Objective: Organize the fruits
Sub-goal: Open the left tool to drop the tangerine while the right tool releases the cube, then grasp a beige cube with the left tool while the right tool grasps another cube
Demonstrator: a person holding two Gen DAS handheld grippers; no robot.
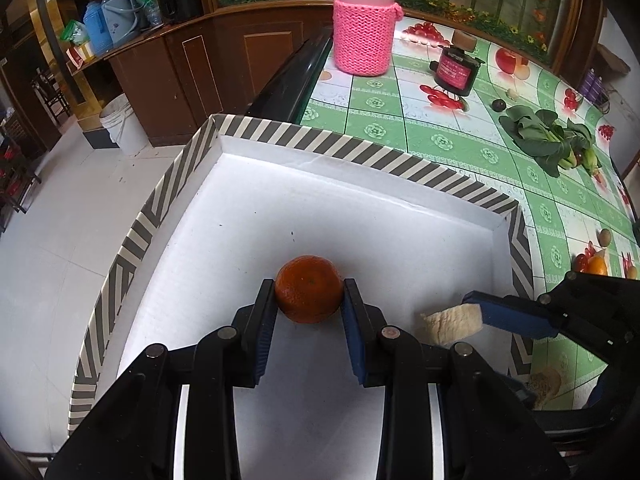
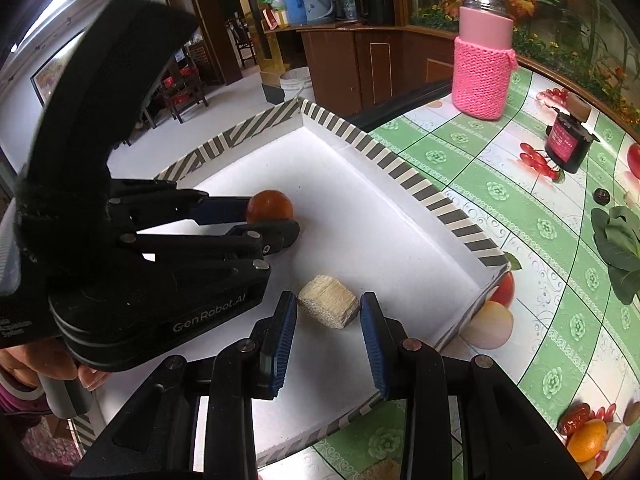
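A shallow white box with a striped rim [image 1: 320, 146] [image 2: 392, 164] lies at the table's left edge. My left gripper [image 1: 309, 294] [image 2: 269, 216] is shut on an orange mandarin [image 1: 309, 288] [image 2: 269, 205], low over the box floor near its middle. My right gripper [image 2: 329, 308] [image 1: 466, 314] is shut on a pale fibrous fruit chunk [image 2: 328, 300] [image 1: 450, 322], its blue pads [image 2: 370, 320] against both sides. It is held inside the box near the right wall, to the right of the mandarin.
On the green fruit-print tablecloth stand a pink knit-sleeved bottle [image 1: 364, 24] [image 2: 482, 64] and a dark jar [image 1: 454, 68] [image 2: 566, 144]. Leafy greens [image 1: 548, 136] and a small dark fruit [image 1: 498, 105] lie right. Another pale chunk [image 1: 545, 386] lies outside the box. A bucket [image 1: 120, 124] stands on the floor.
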